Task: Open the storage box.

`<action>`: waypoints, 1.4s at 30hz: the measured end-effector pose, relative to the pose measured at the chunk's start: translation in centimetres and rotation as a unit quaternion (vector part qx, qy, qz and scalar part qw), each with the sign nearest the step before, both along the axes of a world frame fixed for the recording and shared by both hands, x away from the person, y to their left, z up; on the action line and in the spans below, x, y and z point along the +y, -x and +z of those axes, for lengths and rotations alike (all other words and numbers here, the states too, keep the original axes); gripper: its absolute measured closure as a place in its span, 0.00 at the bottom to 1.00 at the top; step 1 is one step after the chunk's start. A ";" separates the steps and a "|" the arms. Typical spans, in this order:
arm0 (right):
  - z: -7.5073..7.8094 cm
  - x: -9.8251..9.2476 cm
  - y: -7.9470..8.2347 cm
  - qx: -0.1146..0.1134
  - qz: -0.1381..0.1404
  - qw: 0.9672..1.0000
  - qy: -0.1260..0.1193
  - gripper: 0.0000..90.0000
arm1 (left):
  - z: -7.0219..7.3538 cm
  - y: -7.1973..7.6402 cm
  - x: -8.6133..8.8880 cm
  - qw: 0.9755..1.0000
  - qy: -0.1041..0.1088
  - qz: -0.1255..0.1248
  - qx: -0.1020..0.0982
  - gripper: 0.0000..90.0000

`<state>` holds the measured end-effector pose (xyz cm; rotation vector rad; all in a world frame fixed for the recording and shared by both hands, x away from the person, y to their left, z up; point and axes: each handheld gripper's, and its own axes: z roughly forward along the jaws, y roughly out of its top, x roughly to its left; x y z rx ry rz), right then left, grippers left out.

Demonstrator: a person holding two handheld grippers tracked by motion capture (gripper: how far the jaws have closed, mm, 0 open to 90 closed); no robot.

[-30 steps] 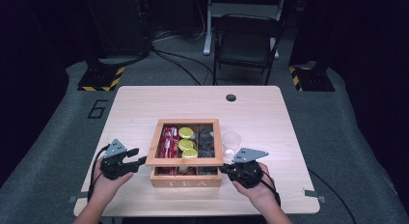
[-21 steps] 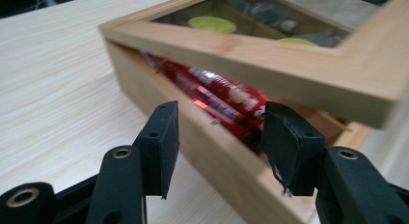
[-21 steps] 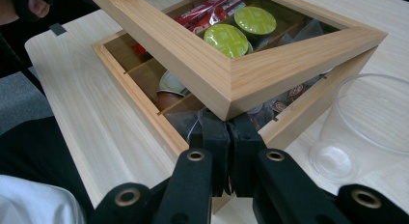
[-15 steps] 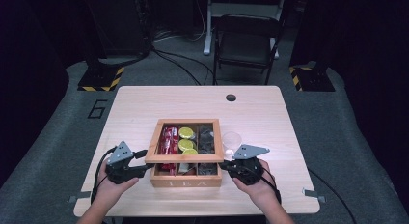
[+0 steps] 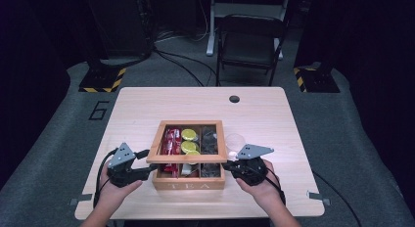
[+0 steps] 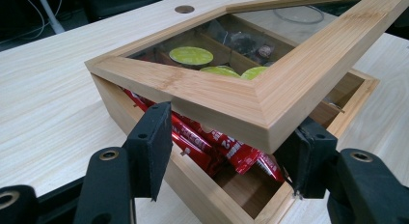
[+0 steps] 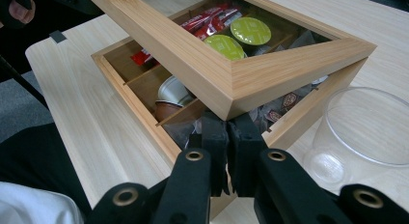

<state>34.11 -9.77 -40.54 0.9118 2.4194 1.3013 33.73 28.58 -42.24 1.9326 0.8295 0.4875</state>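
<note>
While the glass-paned lid of the wooden tea box stands part-raised, tilted up from the box's front edge, the step in hand is judged to be opening the box. The box sits near the front middle of the counter.

The left gripper is at the lid's front left corner. Its jaws have just been opening and now stand at a moderate gap, one either side of that corner; in the left gripper view the pads do not appear to press on the wood, so the corner lies between them without being clamped. The right gripper has its jaws closed together, tucked directly beneath the lid's front right corner, apparently propping it from below.

Contents visible through and under the lid: red sachets, green-topped capsules and dark wrapped packets in separate compartments. A clear plastic cup stands just beside the box's right wall.

The next move calls for:
- carrying the lid further up and back on its rear hinge;
- keeping both corners level so that the frame does not twist;
- keeping the right gripper clear of the cup.
</note>
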 end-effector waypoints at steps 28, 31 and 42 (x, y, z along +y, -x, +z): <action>2.0 0.2 -0.3 -0.061 -0.023 0.998 0.010 0.65 | 2.2 -0.7 -0.2 1.000 0.009 0.013 0.019 0.46; 2.1 0.2 -0.3 -0.063 -0.024 0.998 0.009 0.65 | 2.3 -0.7 -0.2 1.000 0.010 0.014 0.016 0.46; 3.7 0.4 -1.0 -0.081 -0.023 0.996 0.013 0.63 | 4.1 -1.4 -0.3 1.000 0.005 0.010 0.002 0.46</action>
